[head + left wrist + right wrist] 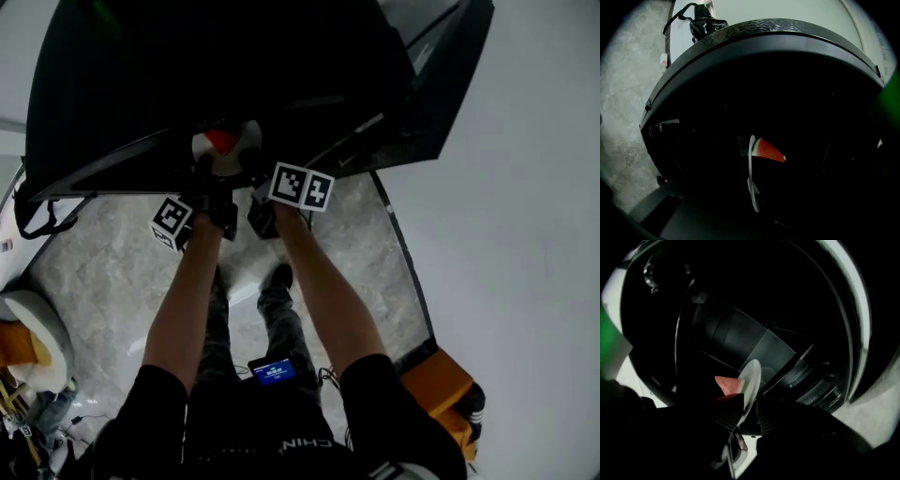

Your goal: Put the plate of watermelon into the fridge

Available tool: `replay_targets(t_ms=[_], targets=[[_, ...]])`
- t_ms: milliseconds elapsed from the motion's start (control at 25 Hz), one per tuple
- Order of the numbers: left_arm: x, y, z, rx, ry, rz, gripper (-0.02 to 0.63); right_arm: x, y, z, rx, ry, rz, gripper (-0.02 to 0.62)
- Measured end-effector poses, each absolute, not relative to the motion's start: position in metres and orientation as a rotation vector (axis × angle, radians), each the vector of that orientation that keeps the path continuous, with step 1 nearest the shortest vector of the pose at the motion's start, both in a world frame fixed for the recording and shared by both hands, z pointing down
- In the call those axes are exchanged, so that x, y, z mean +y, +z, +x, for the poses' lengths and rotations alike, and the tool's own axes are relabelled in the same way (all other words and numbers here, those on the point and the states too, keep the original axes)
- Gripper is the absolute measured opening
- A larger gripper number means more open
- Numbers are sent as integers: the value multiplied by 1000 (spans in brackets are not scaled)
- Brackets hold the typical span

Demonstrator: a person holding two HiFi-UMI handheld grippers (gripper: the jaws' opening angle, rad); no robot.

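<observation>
The white plate [225,148] carries a red watermelon wedge [221,141] and hangs at the mouth of the black fridge [187,75]. In the head view both grippers reach up to its near rim. My right gripper [747,413] is shut on the plate [750,380]: ribbed pads [729,413] flank its rim, with the wedge [726,384] just beyond. My left gripper [208,192] sits at the plate's left rim. In the left gripper view its jaws are lost in the dark, and the plate [751,173] stands edge-on between them with the wedge [768,151] on its right.
The fridge door [441,94] stands swung open to the right. A white wall [525,234] runs along the right, with an orange box [441,384] at its foot. The person's legs stand on a marble floor [112,272]. A black bag [37,216] and a white stool [37,328] are at the left.
</observation>
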State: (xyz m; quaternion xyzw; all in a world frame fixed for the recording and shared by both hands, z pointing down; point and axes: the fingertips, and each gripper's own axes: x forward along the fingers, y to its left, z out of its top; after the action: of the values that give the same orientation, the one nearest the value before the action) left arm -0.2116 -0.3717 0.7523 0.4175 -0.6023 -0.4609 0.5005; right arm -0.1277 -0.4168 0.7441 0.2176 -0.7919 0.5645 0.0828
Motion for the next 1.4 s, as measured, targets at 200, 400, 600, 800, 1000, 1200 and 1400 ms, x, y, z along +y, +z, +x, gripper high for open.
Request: replay_targets(t_ms=[200,400,600,800,1000,1200,1400], targets=[[-376,750,-214,-1523,-1069,998,21,-408,744,-113,-2426,1420,632,94],[-384,744,-211,-1526,-1044,1036,21,-367,748,-124,-2427,1229,440,81],[-390,743,-199,-1444,-909,1143,26,-378,751,-131,-2405,1145,547,40],[-389,738,-192,-1364,-793,1248,54,-394,752,-133,-2363,1124,663,35],[-375,739,-181,-1325,-682,1331,74,-403,754,-136,-2342,1113,705,35],[-366,731,-174,-1543,-288,1595,70,-406,749,-131,-2402,987,741,35],[-374,738,-183,-1769,133,1738,34,-407,748,-138,-2411,746,722,35]])
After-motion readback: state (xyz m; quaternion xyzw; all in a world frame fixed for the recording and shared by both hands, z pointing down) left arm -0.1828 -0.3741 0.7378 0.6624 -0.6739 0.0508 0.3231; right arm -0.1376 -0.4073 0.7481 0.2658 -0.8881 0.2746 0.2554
